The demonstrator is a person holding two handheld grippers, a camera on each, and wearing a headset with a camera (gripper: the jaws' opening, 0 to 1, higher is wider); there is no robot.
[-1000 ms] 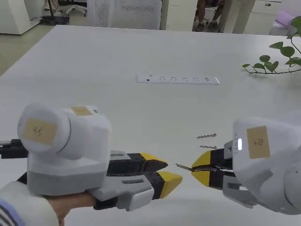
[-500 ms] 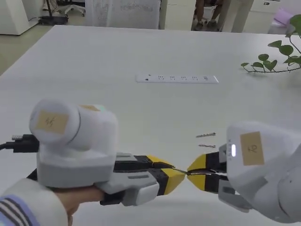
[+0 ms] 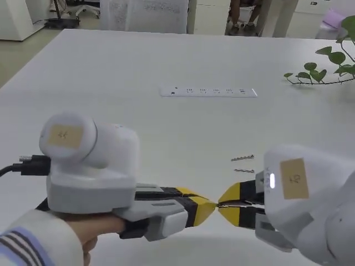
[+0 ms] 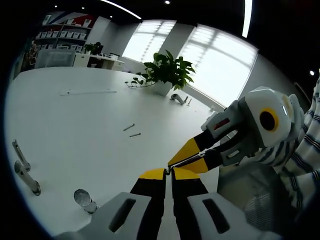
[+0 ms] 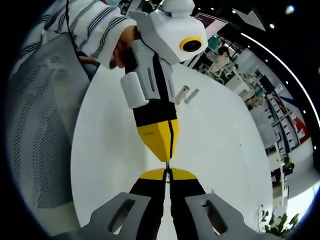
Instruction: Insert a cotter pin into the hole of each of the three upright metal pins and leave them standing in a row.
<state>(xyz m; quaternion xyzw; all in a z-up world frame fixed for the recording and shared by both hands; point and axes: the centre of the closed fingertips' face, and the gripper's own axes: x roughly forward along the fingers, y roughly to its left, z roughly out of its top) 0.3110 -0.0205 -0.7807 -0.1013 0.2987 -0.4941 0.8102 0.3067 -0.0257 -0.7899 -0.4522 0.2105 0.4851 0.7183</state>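
Observation:
A thin cotter pin (image 3: pixel 218 206) spans the small gap between both grippers, low over the table's front. My left gripper (image 3: pixel 212 206) comes in from the left and is shut on one end of it. My right gripper (image 3: pixel 223 205) faces it tip to tip, shut on the other end. The left gripper view has my own jaws (image 4: pixel 169 172) meeting the cotter pin (image 4: pixel 186 161), with three metal pins (image 4: pixel 21 157) standing at lower left. In the right gripper view my jaws (image 5: pixel 167 173) touch the left gripper (image 5: pixel 168 159) nose to nose. Two metal pins (image 5: pixel 182 93) stand beyond.
Two spare cotter pins (image 3: pixel 243 159) lie on the white table just beyond my right gripper. A white power strip (image 3: pixel 209 92) lies mid-table. A trailing green plant (image 3: pixel 324 69) sits at the far right edge. A person's striped sleeve (image 3: pixel 22 246) is at lower left.
My left gripper has moved right to the right gripper's tip, and its jaws, apart a second ago, have shut on the free end of the cotter pin.

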